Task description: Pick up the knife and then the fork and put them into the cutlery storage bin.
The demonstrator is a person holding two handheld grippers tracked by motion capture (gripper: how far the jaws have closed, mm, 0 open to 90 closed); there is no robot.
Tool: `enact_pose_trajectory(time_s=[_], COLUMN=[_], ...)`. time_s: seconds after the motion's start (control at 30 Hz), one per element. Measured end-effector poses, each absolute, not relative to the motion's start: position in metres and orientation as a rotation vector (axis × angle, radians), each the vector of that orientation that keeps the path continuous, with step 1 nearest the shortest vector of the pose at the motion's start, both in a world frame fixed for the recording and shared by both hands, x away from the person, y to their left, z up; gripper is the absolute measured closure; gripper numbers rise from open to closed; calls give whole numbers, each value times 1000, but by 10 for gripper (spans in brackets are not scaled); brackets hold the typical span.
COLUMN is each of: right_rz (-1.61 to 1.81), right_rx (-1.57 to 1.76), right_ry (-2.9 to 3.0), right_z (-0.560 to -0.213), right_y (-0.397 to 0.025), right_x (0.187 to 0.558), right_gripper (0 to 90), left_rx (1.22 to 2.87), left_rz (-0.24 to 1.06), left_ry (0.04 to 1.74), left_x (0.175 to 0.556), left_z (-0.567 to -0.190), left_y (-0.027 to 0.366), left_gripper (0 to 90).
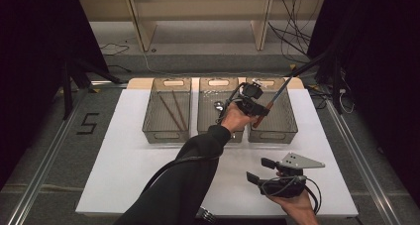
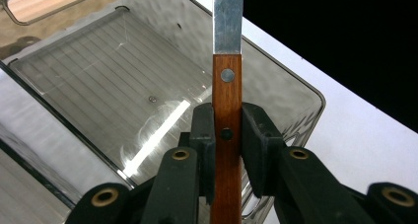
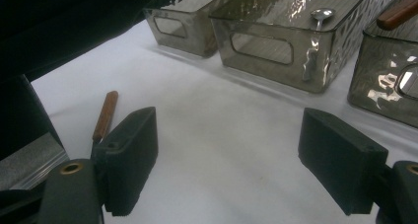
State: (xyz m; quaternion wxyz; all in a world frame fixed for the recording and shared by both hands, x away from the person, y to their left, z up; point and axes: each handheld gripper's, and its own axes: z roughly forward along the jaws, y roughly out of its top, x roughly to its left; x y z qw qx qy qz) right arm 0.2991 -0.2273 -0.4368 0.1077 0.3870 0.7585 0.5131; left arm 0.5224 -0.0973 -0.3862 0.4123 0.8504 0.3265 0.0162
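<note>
Reaching across the table, my left gripper [image 1: 261,110] is shut on the wooden handle of a knife [image 1: 275,95] above the right-hand clear bin [image 1: 293,127]. In the left gripper view the jaws clamp the brown handle [image 2: 227,93], the steel blade [image 2: 227,17] points away, and the bin's ribbed floor [image 2: 98,86] lies bare below. My right gripper [image 1: 258,169] hovers open over the white table near its front right. Nothing sits between its jaws in the right gripper view, where the gripper [image 3: 229,155] faces the bins.
Three clear bins stand in a row at the back: the left bin [image 1: 151,121] holds brown chopsticks [image 1: 173,111] and the middle bin [image 1: 205,121] a spoon [image 3: 320,14]. A wooden-handled utensil [image 3: 105,115] lies on the table near the front edge. A dark sleeve [image 1: 183,180] crosses the table.
</note>
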Motion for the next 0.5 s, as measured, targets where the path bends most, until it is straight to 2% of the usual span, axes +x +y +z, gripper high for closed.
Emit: enact_pose_trajectory(time_s=[0.37, 0.4, 0.5], right_rz=[1509, 1509, 1508], right_rx=[1138, 1139, 1141], right_ry=[2236, 2237, 2240], right_z=[-437, -437, -437], right_y=[-227, -227, -227], right_x=[299, 299, 299], right_gripper=[239, 238, 238], left_rx=[2151, 2154, 2131], left_rz=[15, 3, -12], left_ry=[886, 894, 911], left_x=[524, 525, 524], left_z=[-394, -395, -392], left_y=[-98, -99, -99], left_gripper=[746, 718, 530])
